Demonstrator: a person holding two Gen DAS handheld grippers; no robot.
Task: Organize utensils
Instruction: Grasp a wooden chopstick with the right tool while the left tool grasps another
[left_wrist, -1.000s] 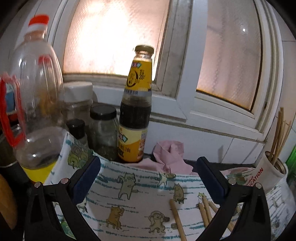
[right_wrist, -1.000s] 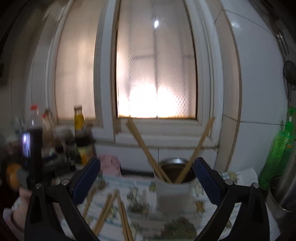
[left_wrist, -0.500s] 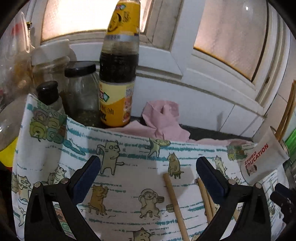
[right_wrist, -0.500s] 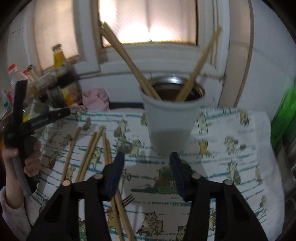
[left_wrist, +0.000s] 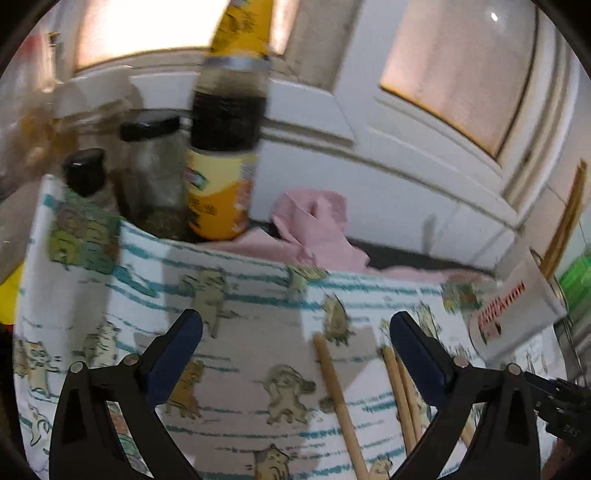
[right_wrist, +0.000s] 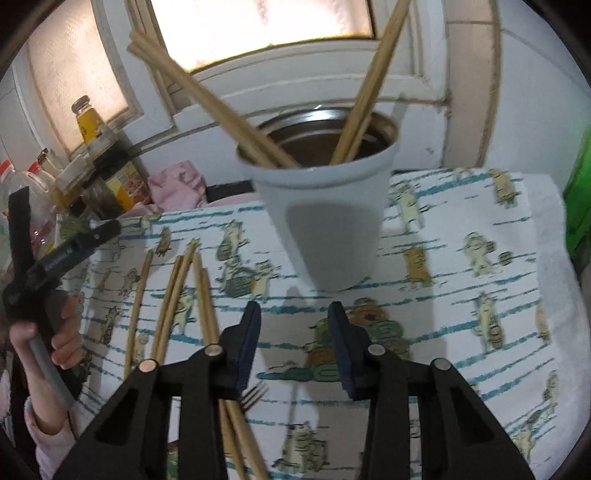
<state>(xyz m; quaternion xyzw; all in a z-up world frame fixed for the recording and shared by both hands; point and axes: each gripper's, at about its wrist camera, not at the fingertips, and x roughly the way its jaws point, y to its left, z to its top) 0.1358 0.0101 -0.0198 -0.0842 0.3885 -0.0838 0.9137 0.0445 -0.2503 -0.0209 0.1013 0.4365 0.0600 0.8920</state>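
Observation:
A white cup (right_wrist: 325, 221) stands on a cat-print cloth (right_wrist: 461, 295) and holds several wooden chopsticks (right_wrist: 207, 96) leaning out of it. More chopsticks (right_wrist: 173, 299) lie loose on the cloth to its left, and a fork (right_wrist: 255, 393) peeks out under my right gripper. My right gripper (right_wrist: 294, 308) hovers in front of the cup; its jaws are closing with nothing between them. My left gripper (left_wrist: 295, 319) stands wide open over the cloth (left_wrist: 240, 295). A loose chopstick (left_wrist: 334, 387) lies below its gap, untouched. The cup (left_wrist: 513, 314) is at the right.
A dark sauce bottle (left_wrist: 225, 177), jars (left_wrist: 155, 177) and a pink rag (left_wrist: 314, 229) crowd the back left against the window wall. A green bottle (right_wrist: 580, 192) stands at the far right. A hand (right_wrist: 62, 339) holds the left gripper's handle.
Both views have tipped down toward the cloth. My right gripper has come down in front of the cup and its jaws have narrowed from wide. The left gripper has stayed open.

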